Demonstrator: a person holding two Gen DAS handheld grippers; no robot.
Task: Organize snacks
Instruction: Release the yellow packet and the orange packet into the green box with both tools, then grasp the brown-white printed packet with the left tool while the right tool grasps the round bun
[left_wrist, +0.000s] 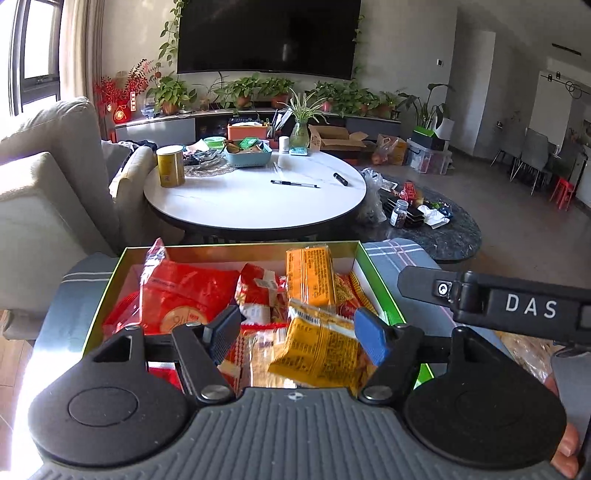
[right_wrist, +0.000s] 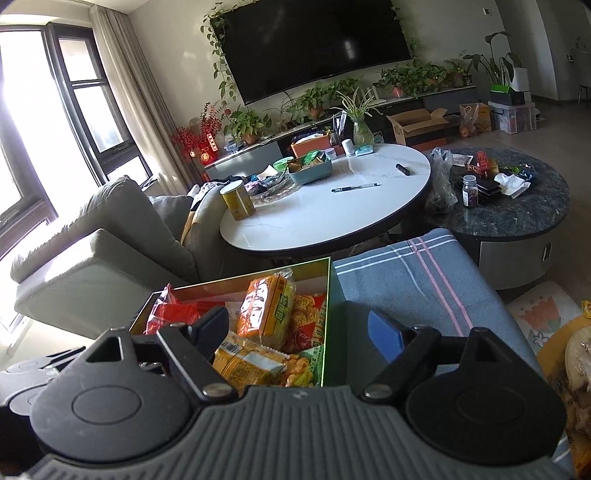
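A green-rimmed box (left_wrist: 376, 280) on a blue plaid cloth holds several snacks: a red bag (left_wrist: 184, 295), a small red-and-white packet (left_wrist: 258, 291), an upright orange cracker pack (left_wrist: 310, 277) and a yellow packet (left_wrist: 317, 350). My left gripper (left_wrist: 295, 334) hangs over the box's near side, open. The yellow packet lies between its jaws close to the blue pad (left_wrist: 371, 336), and the black pad stands clear of it. My right gripper (right_wrist: 297, 332) is open and empty over the right rim of the box (right_wrist: 328, 295), above the orange pack (right_wrist: 266, 306) and yellow packet (right_wrist: 243, 362).
Past the box stand a round white table (left_wrist: 258, 206) carrying a pen, a can and a blue basket, a dark marble low table (left_wrist: 443, 236) and a beige sofa (left_wrist: 44, 192). The plaid cloth (right_wrist: 406, 280) stretches right of the box. Wrapped food (right_wrist: 576, 362) lies far right.
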